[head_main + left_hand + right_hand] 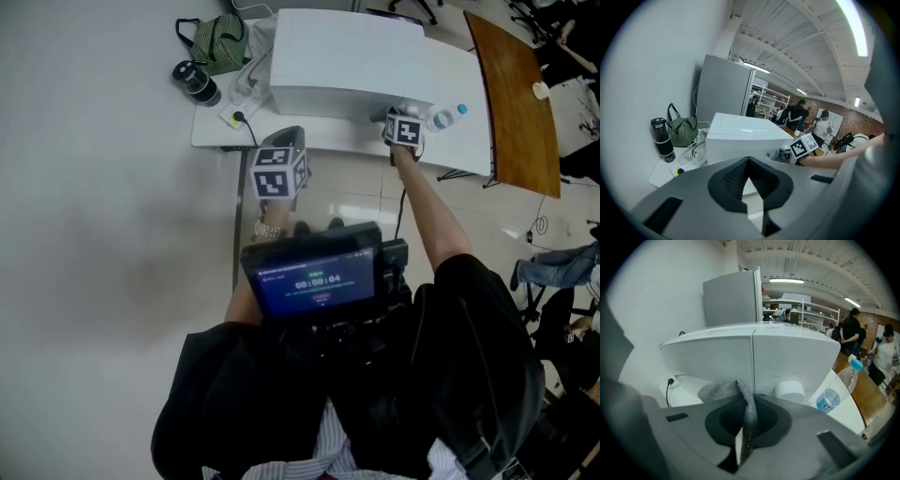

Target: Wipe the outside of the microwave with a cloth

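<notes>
Closest to us, strapped at our chest, a small screen (319, 277) glows blue, placed where a downward glance can read it. Beyond it stands the white table (466, 82), pushed against the wall, and on it the white microwave (347, 61), its front turned toward us so the door face is within reach.

We hold the left gripper (749, 161) back over the floor, short of the table edge; its jaws meet at the tips with nothing between them. We judge it is parked out of the way, since the wiping needs only one tool. We stretch the right gripper (745, 408) out to the microwave's lower front, and it is clenched on the cloth (717, 390).

Off to the left, by the wall, sit a green striped bag (220, 42) and a black flask (195, 82), clear of the working side. A water bottle (836, 390) with a blue cap lies near the microwave's right front corner, close enough to be knocked.

We grip the grey cloth by a fold, so its loose bulk bunches ahead of the jaws, at the foot of the front face beside the door seam.
</notes>
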`<state>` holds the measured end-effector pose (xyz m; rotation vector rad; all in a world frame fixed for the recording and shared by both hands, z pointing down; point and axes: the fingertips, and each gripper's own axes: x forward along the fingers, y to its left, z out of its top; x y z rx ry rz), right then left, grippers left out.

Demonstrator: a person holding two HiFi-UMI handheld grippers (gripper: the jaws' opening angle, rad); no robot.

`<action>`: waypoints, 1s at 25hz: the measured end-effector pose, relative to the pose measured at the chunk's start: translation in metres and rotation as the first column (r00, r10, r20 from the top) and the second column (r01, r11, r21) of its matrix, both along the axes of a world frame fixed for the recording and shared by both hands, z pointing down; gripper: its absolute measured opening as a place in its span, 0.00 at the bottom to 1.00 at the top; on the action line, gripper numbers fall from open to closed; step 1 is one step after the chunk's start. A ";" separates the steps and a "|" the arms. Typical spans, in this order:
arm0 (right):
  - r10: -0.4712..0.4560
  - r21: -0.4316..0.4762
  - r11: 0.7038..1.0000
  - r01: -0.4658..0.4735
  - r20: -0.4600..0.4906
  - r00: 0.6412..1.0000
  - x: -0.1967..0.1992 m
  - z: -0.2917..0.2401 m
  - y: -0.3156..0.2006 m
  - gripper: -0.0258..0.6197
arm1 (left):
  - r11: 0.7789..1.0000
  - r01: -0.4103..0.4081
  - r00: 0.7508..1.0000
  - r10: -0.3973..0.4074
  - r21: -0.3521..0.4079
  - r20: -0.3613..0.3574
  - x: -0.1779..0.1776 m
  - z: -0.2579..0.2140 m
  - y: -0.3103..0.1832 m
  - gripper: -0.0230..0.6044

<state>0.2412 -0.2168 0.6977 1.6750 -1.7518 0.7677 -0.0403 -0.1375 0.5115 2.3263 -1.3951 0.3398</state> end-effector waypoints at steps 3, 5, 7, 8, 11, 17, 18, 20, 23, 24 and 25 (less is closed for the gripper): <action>-0.025 0.008 1.000 0.024 0.029 0.999 -0.020 0.006 0.004 0.06 | 1.000 0.003 1.000 -0.003 -0.005 0.000 -0.002 0.003 -0.001 0.02; -0.075 -0.003 0.997 0.076 0.063 0.995 -0.057 0.014 0.002 0.06 | 1.000 0.020 1.000 -0.019 -0.014 0.004 -0.010 0.006 0.001 0.02; -0.145 -0.018 0.989 0.147 0.098 0.985 -0.106 0.024 -0.002 0.06 | 0.998 0.050 0.999 -0.050 -0.023 0.010 -0.022 0.009 0.006 0.02; -0.181 -0.024 0.982 0.185 0.120 0.976 -0.133 0.028 -0.005 0.06 | 0.997 0.071 0.997 -0.070 -0.028 0.013 -0.031 0.011 0.010 0.02; -0.287 -0.043 0.954 0.298 0.168 0.943 -0.212 0.037 -0.013 0.06 | 0.989 0.144 0.989 -0.143 -0.034 0.024 -0.062 0.012 0.020 0.02; -0.394 -0.065 0.908 0.413 0.198 0.898 -0.281 0.050 -0.024 0.06 | 0.956 0.288 0.957 -0.285 -0.051 0.060 -0.113 0.014 0.047 0.02; -0.384 -0.076 0.912 0.402 0.184 0.905 -0.274 0.053 -0.025 0.06 | 0.951 0.304 0.952 -0.301 -0.054 0.063 -0.119 0.015 0.050 0.02; -0.350 -0.056 0.931 0.361 0.143 0.926 -0.249 0.052 -0.037 0.06 | 0.946 0.319 0.947 -0.316 -0.056 0.057 -0.124 0.017 0.050 0.02; -0.284 -0.070 0.954 0.291 0.088 0.955 -0.196 0.051 -0.039 0.06 | 0.958 0.280 0.960 -0.279 -0.053 0.033 -0.113 0.020 0.043 0.02; -0.268 -0.092 0.957 0.274 0.069 0.961 -0.181 0.053 -0.032 0.06 | 0.965 0.257 0.966 -0.256 -0.050 0.027 -0.107 0.019 0.040 0.02; -0.255 -0.103 0.960 0.259 0.051 0.966 -0.167 0.055 -0.027 0.06 | 0.972 0.232 0.973 -0.231 -0.046 0.023 -0.098 0.019 0.038 0.02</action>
